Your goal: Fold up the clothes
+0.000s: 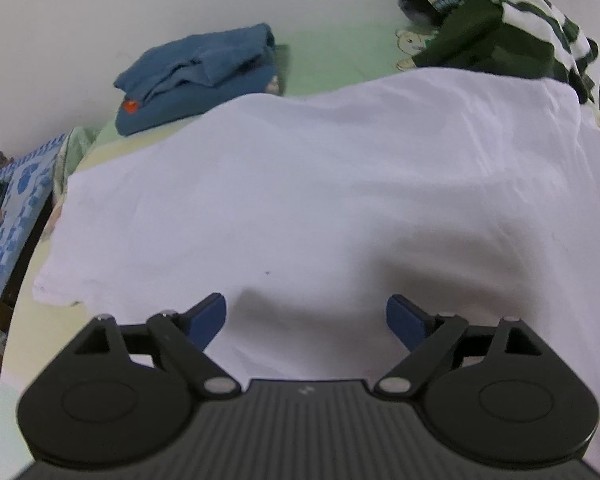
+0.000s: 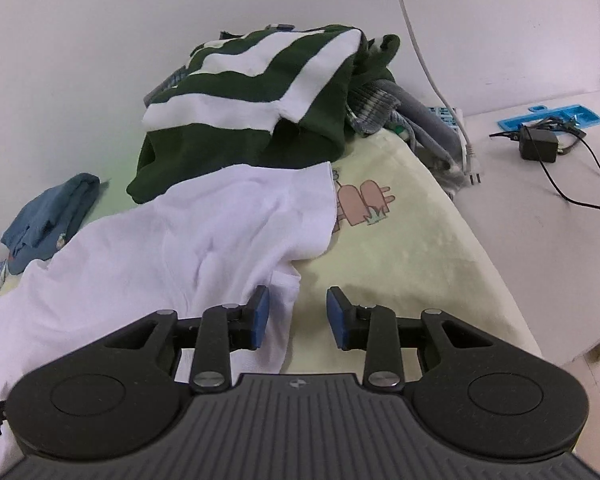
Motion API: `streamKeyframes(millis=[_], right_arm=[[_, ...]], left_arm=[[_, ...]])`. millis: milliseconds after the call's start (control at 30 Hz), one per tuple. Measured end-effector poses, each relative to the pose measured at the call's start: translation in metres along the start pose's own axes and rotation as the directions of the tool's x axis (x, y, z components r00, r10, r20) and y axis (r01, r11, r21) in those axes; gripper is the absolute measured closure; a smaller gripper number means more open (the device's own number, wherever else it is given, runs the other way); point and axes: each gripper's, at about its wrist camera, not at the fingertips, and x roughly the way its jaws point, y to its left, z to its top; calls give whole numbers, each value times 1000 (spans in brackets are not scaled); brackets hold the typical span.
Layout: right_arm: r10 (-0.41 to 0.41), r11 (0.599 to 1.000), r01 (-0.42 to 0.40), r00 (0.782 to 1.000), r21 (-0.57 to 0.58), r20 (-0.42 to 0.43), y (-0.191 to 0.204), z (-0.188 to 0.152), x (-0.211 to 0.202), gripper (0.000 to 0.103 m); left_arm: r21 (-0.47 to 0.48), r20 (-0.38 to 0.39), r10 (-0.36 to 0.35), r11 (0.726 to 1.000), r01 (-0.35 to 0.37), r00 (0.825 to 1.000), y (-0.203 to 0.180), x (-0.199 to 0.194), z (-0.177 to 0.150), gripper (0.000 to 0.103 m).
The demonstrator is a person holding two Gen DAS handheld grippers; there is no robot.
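Pale yellow-green blanket [image 2: 400, 248] under white garment [image 1: 300, 200]; left gripper [image 1: 306, 314] released above it; right gripper [image 2: 297, 312] released, straddling garment edge.

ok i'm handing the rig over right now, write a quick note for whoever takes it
Left gripper: open, holding nothing, over the near part of the white shirt.
Right gripper: open, holding nothing, at the shirt's right edge.
White shirt lies spread on the bed, wrinkled, not visibly folded yet.
Blue garment sits bundled at the back left; the green striped top is heaped at the back right, unfolded.
Left: fold the white shirt, then the heap.
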Motion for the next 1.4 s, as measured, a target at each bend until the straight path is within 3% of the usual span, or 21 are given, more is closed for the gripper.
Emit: streamKeyframes(millis=[167,300,333,633,800,900,967,1000,1100,1200,1333,1400], right_arm=[[10,1000,-9,1000,-26,22,7,-2,-4,68],[-7,1000,7,999,-5,45,0,0,-11,98],[-11,1000,11,999,0,51,-1,0,-13,99],[-78,994,70,991,79,109,-23,1,-44,101],[-125,988,122,992,93,20,-34,-14,-42,101],[-140,987,139,990,85,15,-33,-18,-40,95],[-172,982,164,982,89,82,-29,-15,-51,84],[-155,987,150,983,57,98,-22,-12,-52,77],[-97,993,104,985,-47,140,-1,-5,-55,77],[28,986,-15,996,-163,81,32,1,-38,77],[67,947,-54,997,-316,31,75,10,1,76],[146,941,-159,987,-300,-67,84,19,25,77]], left_arm=[[4,4,-4,1000,4,1000,-10,1,-1,9],[-2,4,-5,1000,5,1000,-14,2,0,8],[-3,5,-4,1000,4,1000,-14,3,0,6],[-27,-4,-19,999,19,1000,-14,4,-1,4],[-13,10,-26,1000,26,1000,-16,4,-2,2],[-12,4,-31,999,31,1000,-14,2,-2,2],[-8,4,-35,999,35,999,-13,0,-3,3],[-2,8,-35,999,35,999,-12,-2,-6,3],[19,6,-42,999,42,999,-14,-7,-13,3],[19,7,-45,999,45,999,-15,-9,-17,2],[13,8,-42,999,42,999,-15,-9,-19,1],[11,10,-40,999,40,999,-14,-10,-19,1]])
